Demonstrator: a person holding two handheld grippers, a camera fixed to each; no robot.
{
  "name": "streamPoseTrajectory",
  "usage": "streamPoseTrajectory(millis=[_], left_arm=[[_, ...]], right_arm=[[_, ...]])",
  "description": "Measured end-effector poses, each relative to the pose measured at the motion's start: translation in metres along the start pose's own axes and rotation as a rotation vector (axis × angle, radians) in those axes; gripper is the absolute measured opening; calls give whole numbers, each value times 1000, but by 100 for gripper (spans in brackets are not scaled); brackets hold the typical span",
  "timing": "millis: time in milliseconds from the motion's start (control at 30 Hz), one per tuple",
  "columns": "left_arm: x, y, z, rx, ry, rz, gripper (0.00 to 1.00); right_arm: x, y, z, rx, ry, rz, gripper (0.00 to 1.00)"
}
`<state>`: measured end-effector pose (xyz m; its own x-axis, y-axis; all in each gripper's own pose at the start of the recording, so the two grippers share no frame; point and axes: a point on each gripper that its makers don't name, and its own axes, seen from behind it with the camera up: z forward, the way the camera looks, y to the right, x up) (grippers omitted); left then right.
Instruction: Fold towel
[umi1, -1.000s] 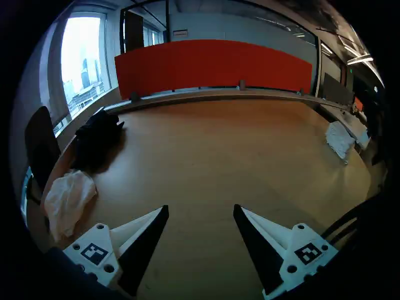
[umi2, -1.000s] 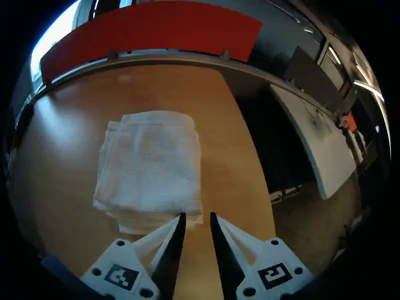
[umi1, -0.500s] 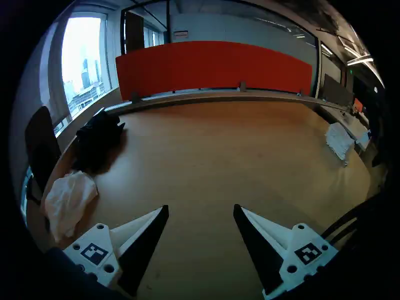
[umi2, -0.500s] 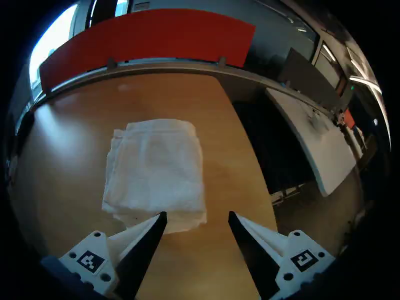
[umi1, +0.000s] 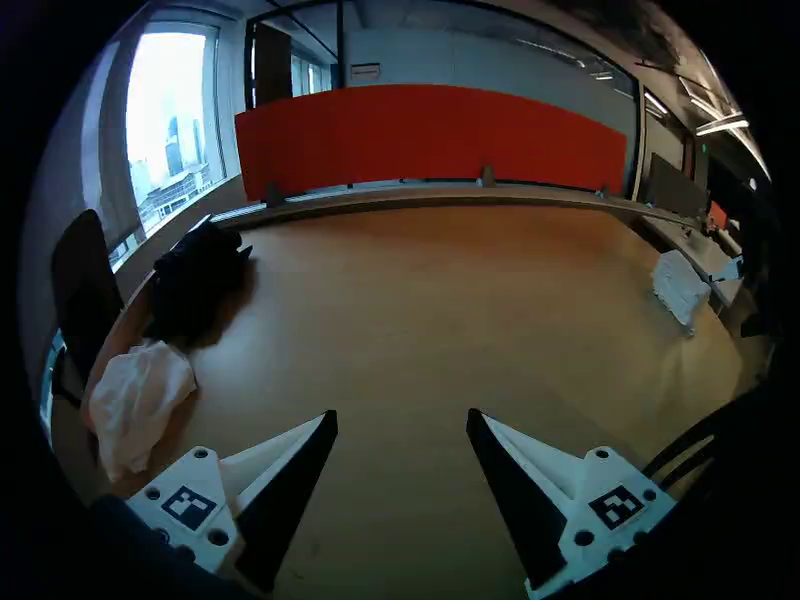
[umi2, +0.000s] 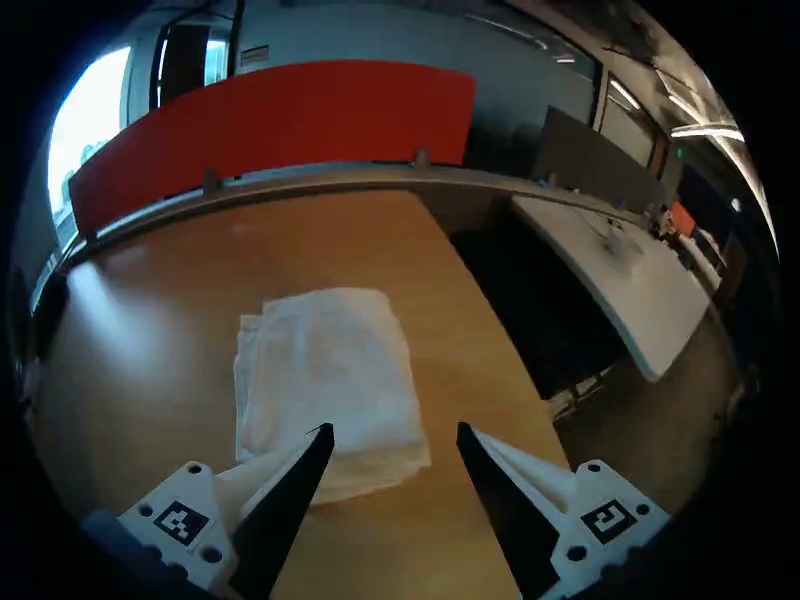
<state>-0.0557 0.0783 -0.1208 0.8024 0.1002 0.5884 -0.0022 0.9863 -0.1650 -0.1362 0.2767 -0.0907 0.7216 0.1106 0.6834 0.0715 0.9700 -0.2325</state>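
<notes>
Towel (umi2: 330, 385): white, one item. It lies flat on the wooden counter (umi2: 140, 330) near the counter's right-hand edge, as the right gripper view shows. It is folded into a compact rectangle of several layers, with stacked edges visible along its left side and its near end.

Right hand-held gripper (umi2: 395, 432): fingers spread wide, gripping nothing. The towel's near edge sits between the two fingers and just ahead of them. The left finger overlaps the near corner in the picture; whether it touches cannot be told.

Left hand-held gripper (umi1: 400, 415): fingers spread wide and empty, held over a bare stretch of counter (umi1: 430, 300), well apart from any cloth.

Other items, left gripper view:
- Crumpled white cloth (umi1: 135, 400), at the near left rim of the counter.
- Black bundle (umi1: 195, 280), just beyond that cloth.
- Small white folded item (umi1: 680, 288), at the far right rim; probably the same towel, too small to confirm.
- Red partition (umi1: 430, 135), along the back of the counter.

Step in hand, as a judgement: the folding looks finished or nearly so. The towel is set down square and the right hand-held gripper stands released at its edge.

Next move, as a judgement: if one more fold is wanted, the right fingers would have to close on all the near-edge layers together and carry them to the far edge. Otherwise both hand-held grippers need only draw clear without dragging the top layer. The crumpled cloth looks the likely next piece.
</notes>
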Motion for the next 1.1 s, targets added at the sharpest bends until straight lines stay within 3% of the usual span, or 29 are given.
streamPoseTrajectory(millis=[500,900,1100], left_arm=[[4,-4,3,19,4,-17,96],[12,-7,6,33,20,-22,96],[18,-9,7,43,35,-37,96]], right_arm=[[43,-3,-17,-81,264,83,95],[77,-22,-37,-40,426,128,95],[89,-31,-45,-15,470,128,96]])
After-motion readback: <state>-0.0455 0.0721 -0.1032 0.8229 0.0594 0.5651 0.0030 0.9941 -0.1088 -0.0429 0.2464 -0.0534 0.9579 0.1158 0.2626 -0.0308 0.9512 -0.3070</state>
